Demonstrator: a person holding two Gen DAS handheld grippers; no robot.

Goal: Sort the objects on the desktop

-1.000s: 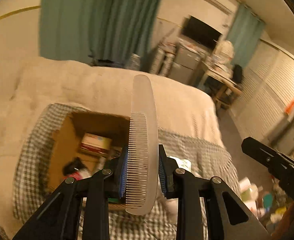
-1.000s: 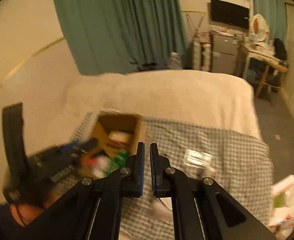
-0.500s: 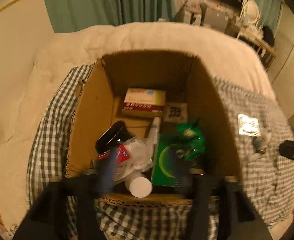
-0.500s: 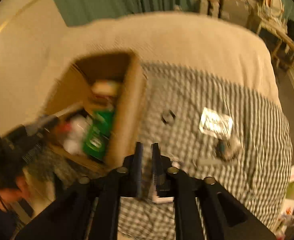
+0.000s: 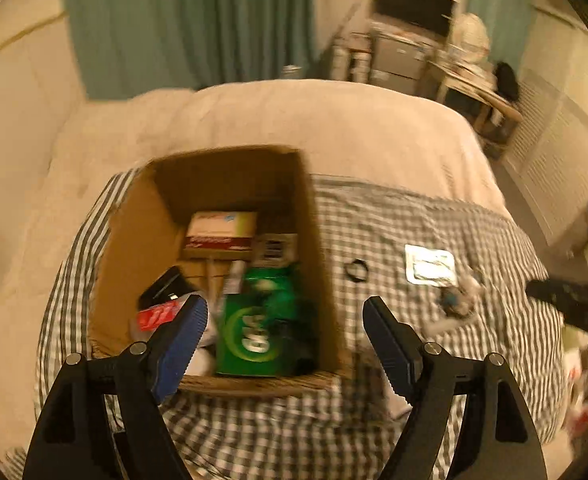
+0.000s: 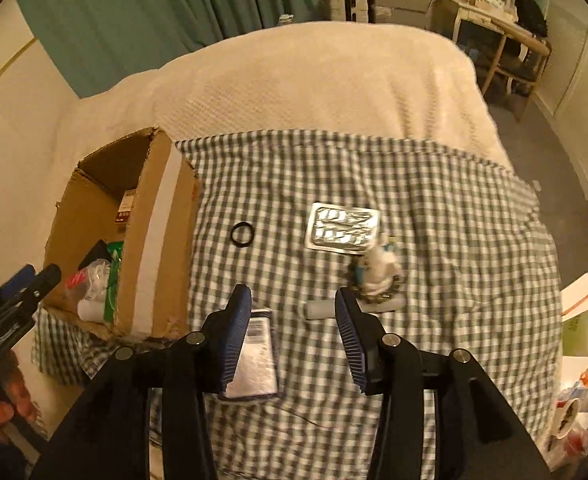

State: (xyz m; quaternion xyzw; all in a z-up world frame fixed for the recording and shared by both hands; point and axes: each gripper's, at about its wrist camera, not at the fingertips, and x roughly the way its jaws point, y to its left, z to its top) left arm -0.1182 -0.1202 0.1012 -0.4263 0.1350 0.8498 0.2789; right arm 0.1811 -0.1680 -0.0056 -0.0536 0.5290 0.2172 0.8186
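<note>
Your right gripper (image 6: 291, 312) is empty, jaws opening — centre them over the small white plastic tube (image 6: 318, 311) at mid-frame, then close squarely.

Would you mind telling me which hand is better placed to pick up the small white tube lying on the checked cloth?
Right. The right gripper, jaws opening and empty, points at the white tube. The left gripper hangs over the cardboard box.

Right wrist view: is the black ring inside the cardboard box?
No. The black ring lies on the checked cloth, apart from the cardboard box and to its right.
</note>
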